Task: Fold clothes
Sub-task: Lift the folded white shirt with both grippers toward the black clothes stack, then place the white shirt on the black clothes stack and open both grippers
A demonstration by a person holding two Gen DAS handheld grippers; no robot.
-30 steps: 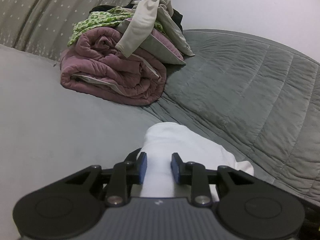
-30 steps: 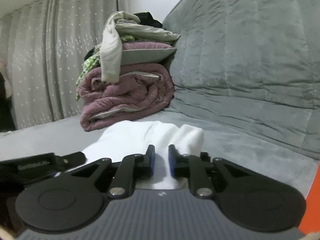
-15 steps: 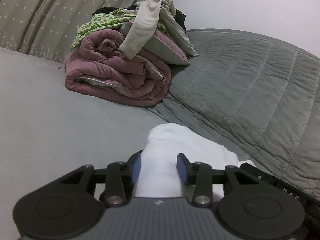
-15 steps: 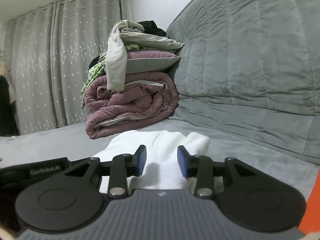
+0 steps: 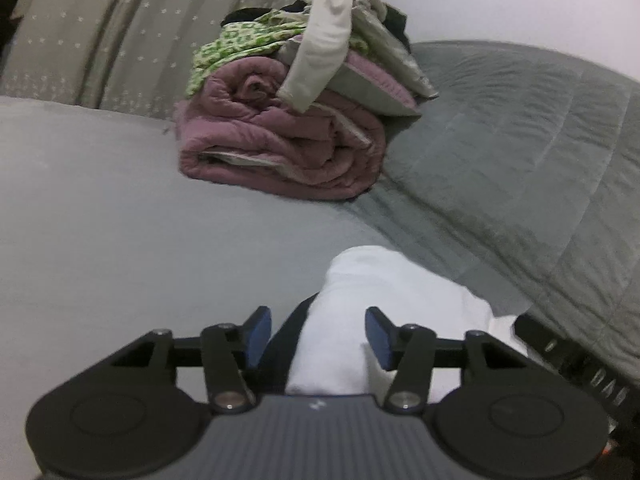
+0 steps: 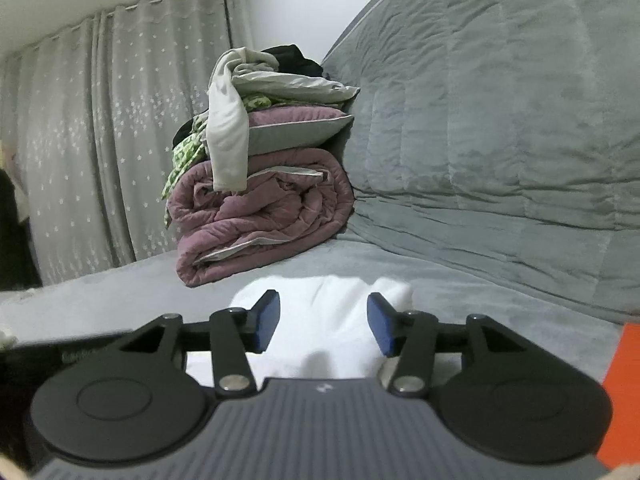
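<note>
A folded white garment point(image 5: 372, 296) lies on the grey sofa seat point(image 5: 120, 220), seen from both wrists. My left gripper point(image 5: 318, 338) hangs just above its near end, jaws opening, the blue pads apart and clear of the cloth. In the right wrist view the same white garment point(image 6: 324, 312) lies under my right gripper point(image 6: 323, 322), whose jaws are opening too, pads not pressing the fabric. The other gripper shows as a dark shape at each view's edge.
A rolled mauve quilt point(image 5: 288, 148) with a pillow and loose clothes point(image 6: 240, 120) piled on top stands at the far end of the seat. The quilted grey backrest point(image 6: 500, 120) rises on the right. Star-patterned curtains point(image 6: 80, 140) hang behind. An orange object point(image 6: 624, 392) sits at the right edge.
Both grippers went from nearly shut on the white garment to wide apart, letting it go, and both lifted slightly, so the garment lies lower in view.
</note>
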